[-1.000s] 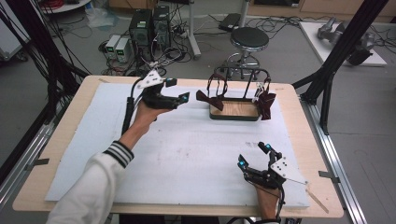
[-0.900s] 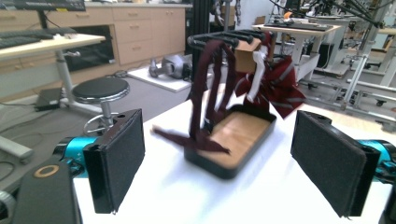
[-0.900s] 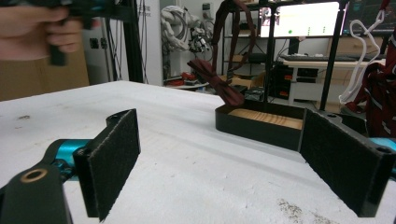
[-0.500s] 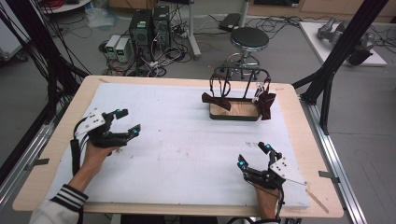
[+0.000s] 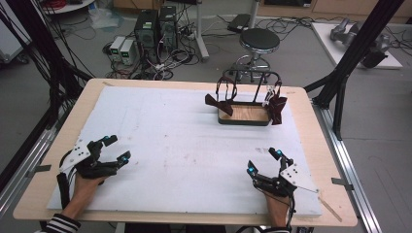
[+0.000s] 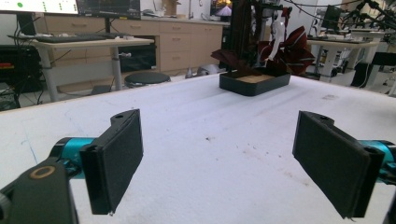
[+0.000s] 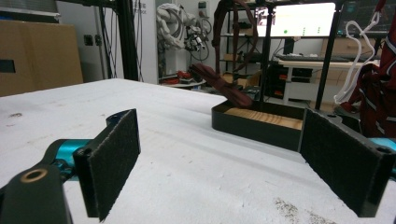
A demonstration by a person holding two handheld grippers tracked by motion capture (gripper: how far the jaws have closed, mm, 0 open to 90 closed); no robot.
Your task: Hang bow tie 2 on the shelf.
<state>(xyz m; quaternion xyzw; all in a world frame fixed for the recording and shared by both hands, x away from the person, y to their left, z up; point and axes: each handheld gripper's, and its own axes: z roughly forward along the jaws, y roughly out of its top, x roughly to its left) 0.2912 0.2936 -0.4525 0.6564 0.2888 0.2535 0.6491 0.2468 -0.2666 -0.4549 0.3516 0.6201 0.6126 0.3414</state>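
A black rack with a wooden base (image 5: 244, 114) stands at the far right of the white mat, with dark red bow ties (image 5: 277, 107) hanging from its frame. The same rack (image 6: 256, 81) appears far ahead in the left gripper view and closer in the right gripper view (image 7: 261, 122). My left gripper (image 5: 118, 149) rests open near the front left of the mat, nothing between its pads (image 6: 116, 161). My right gripper (image 5: 263, 161) rests open near the front right, empty between its pads (image 7: 343, 161).
A white foam mat (image 5: 180, 141) covers most of the wooden table (image 5: 311, 126). Black frame struts (image 5: 340, 73) rise at the table's right and left. A stool (image 5: 259, 41) and computers (image 5: 148, 26) stand on the floor beyond the far edge.
My left gripper has drawn back from beside the rack to the front left of the mat. The right gripper has stayed put.
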